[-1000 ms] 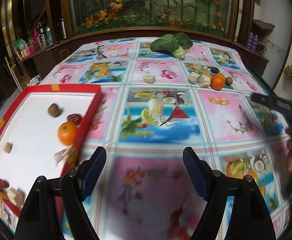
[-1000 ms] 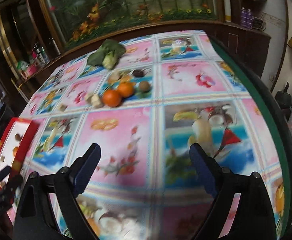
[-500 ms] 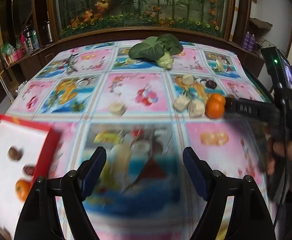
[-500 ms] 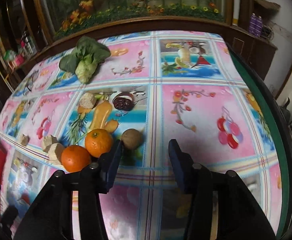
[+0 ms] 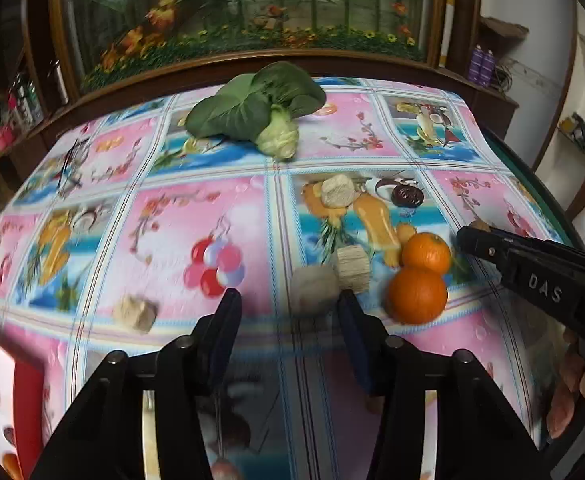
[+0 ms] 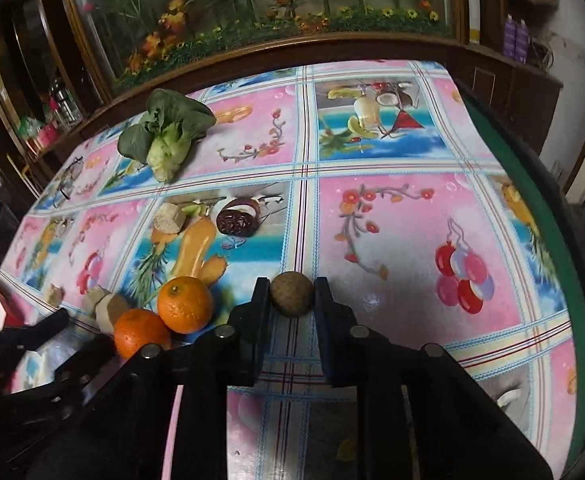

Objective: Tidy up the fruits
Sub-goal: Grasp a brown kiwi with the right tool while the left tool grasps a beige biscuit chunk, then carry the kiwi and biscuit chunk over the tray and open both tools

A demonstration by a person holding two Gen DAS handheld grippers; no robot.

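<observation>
My right gripper (image 6: pixel 291 294) is shut on a small brown round fruit (image 6: pixel 291 293) resting on the tablecloth. Two oranges (image 6: pixel 184 303) (image 6: pixel 140 332) lie just left of it, with tan chunks (image 6: pixel 108 307) beside them. My left gripper (image 5: pixel 288 308) is open; a pale tan chunk (image 5: pixel 314 290) sits at its fingertips, nearer the right finger. A second chunk (image 5: pixel 352 267), the oranges (image 5: pixel 416 294) and the right gripper's arm (image 5: pixel 532 276) are to its right. The red tray (image 5: pixel 28 392) with white floor is at lower left.
A leafy green vegetable (image 5: pixel 260 108) lies at the table's far side. A dark wrinkled fruit (image 6: pixel 237 221) and another tan chunk (image 6: pixel 168 218) sit mid-table. A tan piece (image 5: pixel 134 312) lies left of my left gripper. The table's green edge (image 6: pixel 532 184) runs along the right.
Both grippers moved forward toward the fruit cluster. My right gripper closed on the brown fruit. My left gripper narrowed its opening and came up to the tan chunk; the tray slid out to the lower left.
</observation>
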